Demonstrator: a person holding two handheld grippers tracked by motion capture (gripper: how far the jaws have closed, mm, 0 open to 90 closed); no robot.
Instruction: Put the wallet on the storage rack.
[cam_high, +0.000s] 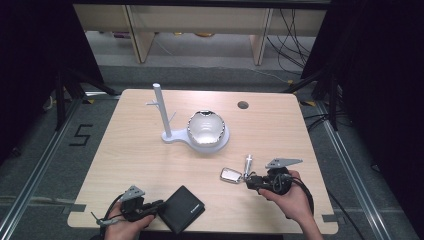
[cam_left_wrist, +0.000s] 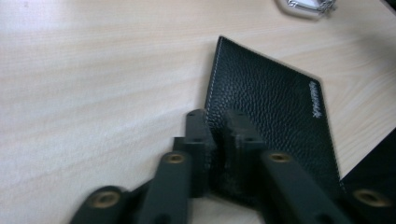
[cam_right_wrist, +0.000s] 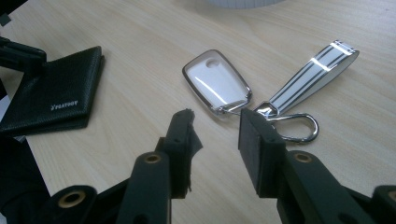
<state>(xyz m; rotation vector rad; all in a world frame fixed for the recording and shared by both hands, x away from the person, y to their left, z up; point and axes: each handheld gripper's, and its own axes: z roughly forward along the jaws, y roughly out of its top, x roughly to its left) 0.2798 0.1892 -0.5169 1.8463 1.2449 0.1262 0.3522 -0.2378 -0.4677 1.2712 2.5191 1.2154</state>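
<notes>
**Left gripper view: wallet pinched, key fob next in line**

Left gripper view has the left gripper (cam_left_wrist: 215, 140) clamped on the edge of the wallet (cam_left_wrist: 275, 116), 2 jaws squeezed on the near corner of the black leather with no gap showing. From above, the wallet (cam_high: 183, 208) sits at the desk's (cam_high: 140, 150) near edge, a bit left of center, turned like a diamond, and the left gripper (cam_high: 156, 205) comes at it from the left.

The right gripper (cam_right_wrist: 215, 135) is a different story. Its jaws stand apart with nothing between them, no contact yet. The key fob (cam_right_wrist: 217, 87) lies just ahead of them, flat on the desk, its long axis running away from the jaws and leaning left, narrow ringed end nearest. The clip (cam_right_wrist: 292, 126) and striped strap (cam_right_wrist: 314, 74) fan off to the right of that same ring. In the high view the right gripper (cam_high: 248, 181) is just right of the fob (cam_high: 230, 175), toward the near right part of the desk.

My guess: the right hand is the obvious 1 for the fob, since the left is busy and well apart. The ring end sits almost on the centerline between the jaws, so a short push forward should straddle it. The bowl (cam_high: 205, 127) and stand (cam_high: 161, 112) mid-desk are out of the way.
</notes>
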